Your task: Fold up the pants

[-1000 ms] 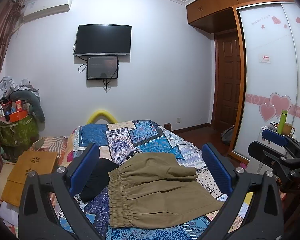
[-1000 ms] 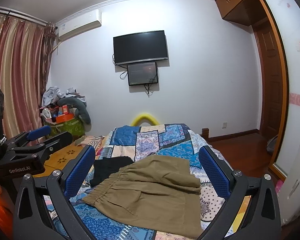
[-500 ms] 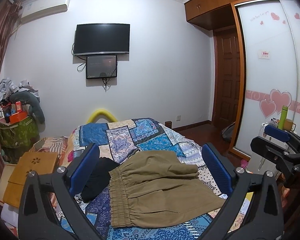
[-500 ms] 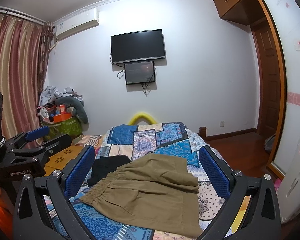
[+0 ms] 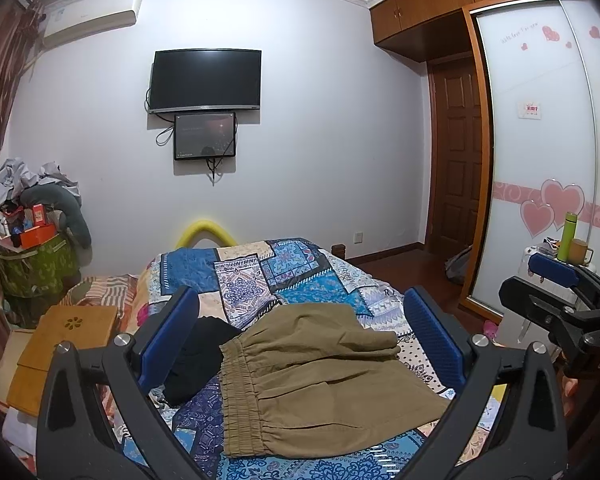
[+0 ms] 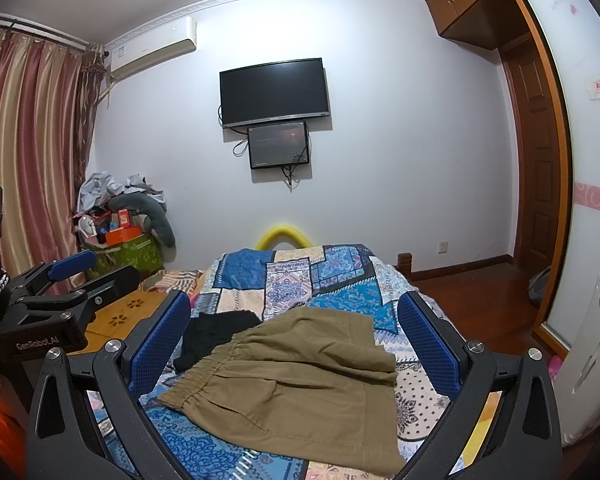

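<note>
Broadly spread with a patchwork quilt, bed (image 5: 284,276) serving as the folding surface, khaki pants (image 5: 320,376) laid flat across it, elastic waistband toward the left beside a black garment (image 5: 204,356). Hovering above and apart, left gripper (image 5: 300,344) and right gripper (image 6: 296,348), jaws wide and empty, probably poised for a first grasp.

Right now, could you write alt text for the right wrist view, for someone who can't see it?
Khaki pants, already folded over, lie on a bed with a blue patchwork quilt, framed by the wide-open blue fingers of the right gripper, which holds nothing. A black garment lies partly under their waistband, and the left gripper hovers at the left edge.
</note>
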Tool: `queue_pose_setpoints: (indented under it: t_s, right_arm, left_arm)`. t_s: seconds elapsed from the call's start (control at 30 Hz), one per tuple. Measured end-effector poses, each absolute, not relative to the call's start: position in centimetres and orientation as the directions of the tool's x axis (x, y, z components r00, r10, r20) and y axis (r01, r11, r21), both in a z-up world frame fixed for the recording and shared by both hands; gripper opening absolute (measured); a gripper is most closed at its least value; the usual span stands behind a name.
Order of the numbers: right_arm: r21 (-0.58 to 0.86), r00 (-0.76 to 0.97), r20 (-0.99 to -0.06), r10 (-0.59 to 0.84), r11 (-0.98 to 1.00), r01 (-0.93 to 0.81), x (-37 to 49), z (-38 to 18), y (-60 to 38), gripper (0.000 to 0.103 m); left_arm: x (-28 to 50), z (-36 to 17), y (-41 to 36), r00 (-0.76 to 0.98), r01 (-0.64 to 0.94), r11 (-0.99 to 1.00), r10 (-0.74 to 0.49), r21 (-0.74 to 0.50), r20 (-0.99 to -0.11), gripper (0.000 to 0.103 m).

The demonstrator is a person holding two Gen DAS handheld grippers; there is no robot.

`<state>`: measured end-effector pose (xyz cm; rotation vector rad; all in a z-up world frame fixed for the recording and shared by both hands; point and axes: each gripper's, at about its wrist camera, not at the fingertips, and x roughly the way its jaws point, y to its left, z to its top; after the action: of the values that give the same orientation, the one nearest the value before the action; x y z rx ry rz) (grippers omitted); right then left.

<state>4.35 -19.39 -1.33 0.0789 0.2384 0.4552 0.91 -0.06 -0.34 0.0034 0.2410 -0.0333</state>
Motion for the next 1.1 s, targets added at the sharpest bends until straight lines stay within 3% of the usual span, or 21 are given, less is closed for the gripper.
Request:
queue_pose_setpoints:
  t_s: [0.7,0.97,1.1]
  right_arm:
    - [0.132,0.87,-0.218,0.442,0.897,-0.422,5.0,-1.4,-19.4,0.103]
    - [0.146,0.864,-0.254,0.434,0.901,-0.409,7.2,-2.7,-19.7,0.103]
    - [0.15,0.859,-0.289,0.423,0.906,-0.395,9.4,-4.2,-20.1,0.103]
  left_arm:
    - [1.6,-0.9,0.2,0.968,0.028,1.0,-0.028,-0.005,-0.249,0.103]
    - [4.3,-2.3,0.6,0.955,0.022,1.0,-0.026,-0.015,-0.295,0.103]
    - [7.6,-4.3,1.4,0.93,0.024,0.999,-0.037,-0.038,-0.365,0.103]
